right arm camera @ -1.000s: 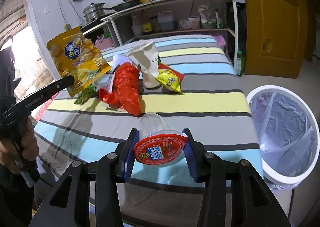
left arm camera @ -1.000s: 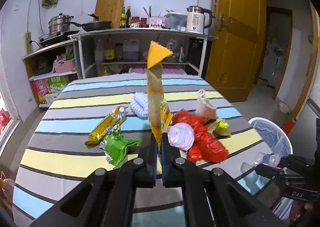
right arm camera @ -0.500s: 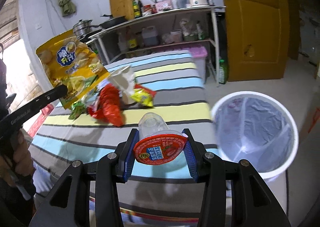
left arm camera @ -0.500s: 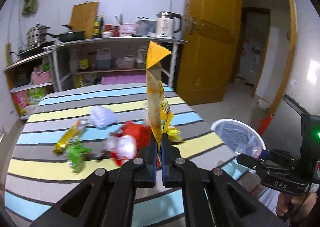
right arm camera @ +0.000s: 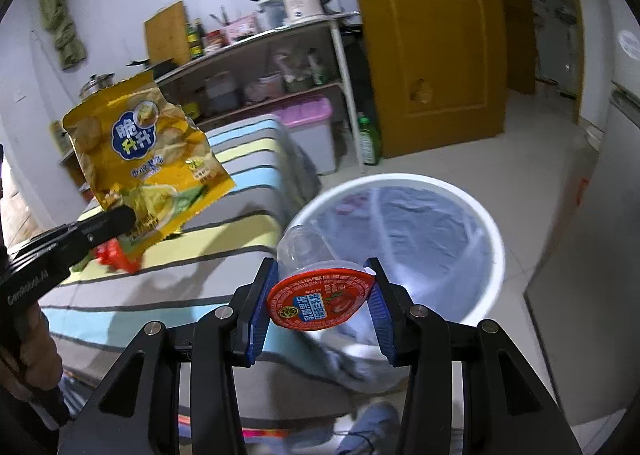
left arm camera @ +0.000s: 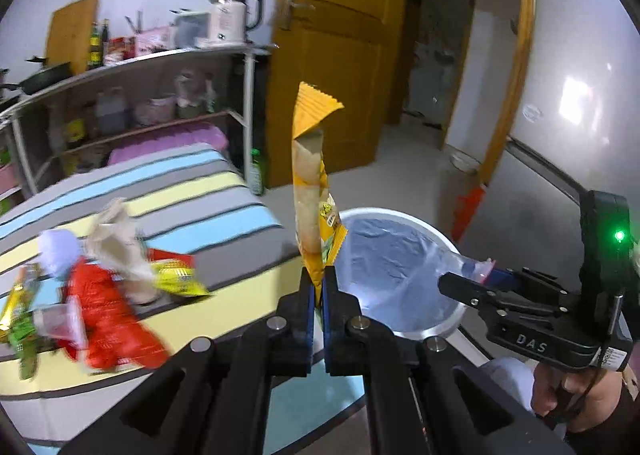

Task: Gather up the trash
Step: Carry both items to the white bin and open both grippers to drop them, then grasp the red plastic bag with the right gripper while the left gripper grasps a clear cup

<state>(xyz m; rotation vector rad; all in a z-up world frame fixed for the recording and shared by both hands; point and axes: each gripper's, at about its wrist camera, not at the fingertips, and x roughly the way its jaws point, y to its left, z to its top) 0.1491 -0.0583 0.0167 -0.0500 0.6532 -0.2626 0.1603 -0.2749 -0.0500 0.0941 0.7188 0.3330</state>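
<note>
- Yellow chip bag (left arm camera: pixel 316 191), crinkled and upright, is pinched by the left gripper (left arm camera: pixel 317 295) above the striped table's (left arm camera: pixel 224 191) right edge.
- Clear cup with red lid (right arm camera: pixel 318 297) sits clamped in the right gripper's (right arm camera: pixel 320 307) jaws over the white bin's (right arm camera: pixel 490 251) near rim.
- Bare floor (right arm camera: pixel 460 159) lies open beyond.

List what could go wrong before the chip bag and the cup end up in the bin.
1. The left gripper pinches the yellow chip bag only at one corner, and the bag hangs over the striped table's edge, not the white bin; released early, it likely misses.
2. The right gripper holds the clear cup near its red lid, beside the bin's rim; it may drop outside.
</note>
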